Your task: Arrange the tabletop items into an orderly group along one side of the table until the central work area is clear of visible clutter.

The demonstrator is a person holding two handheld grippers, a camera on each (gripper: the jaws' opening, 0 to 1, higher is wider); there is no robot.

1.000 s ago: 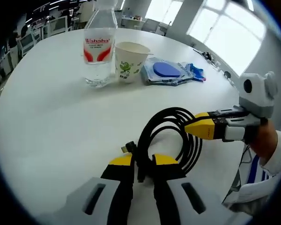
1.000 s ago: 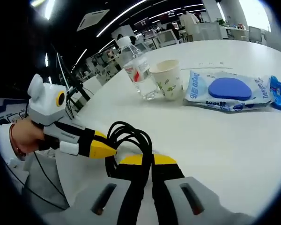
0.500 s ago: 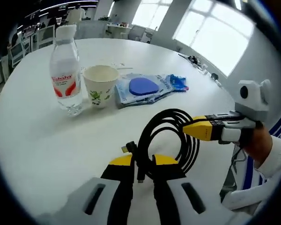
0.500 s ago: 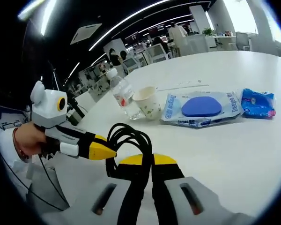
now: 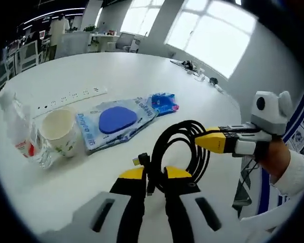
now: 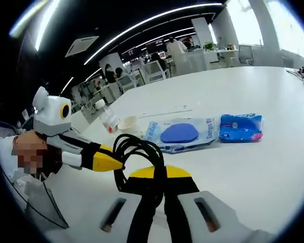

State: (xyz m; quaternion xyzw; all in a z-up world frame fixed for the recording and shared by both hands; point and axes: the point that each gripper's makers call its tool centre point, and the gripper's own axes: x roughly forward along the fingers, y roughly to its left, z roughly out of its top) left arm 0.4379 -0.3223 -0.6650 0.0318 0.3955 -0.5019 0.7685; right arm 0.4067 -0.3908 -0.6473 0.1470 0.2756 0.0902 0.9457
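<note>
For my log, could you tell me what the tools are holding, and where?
Both hold the coiled black cable: the left tool and the right tool each pinch its loops on opposite sides.

The left gripper view looks along its jaws over the white table [image 5: 142,76] toward bright windows at upper right. The right gripper view faces the opposite way, toward dim office at upper left. Both sit close above the cable [image 5: 185,152] [image 6: 137,157] and share the wipes pack [image 5: 114,121] [image 6: 180,135]

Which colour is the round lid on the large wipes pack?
The lid is dark blue; it shows best in the left gripper view.
</note>
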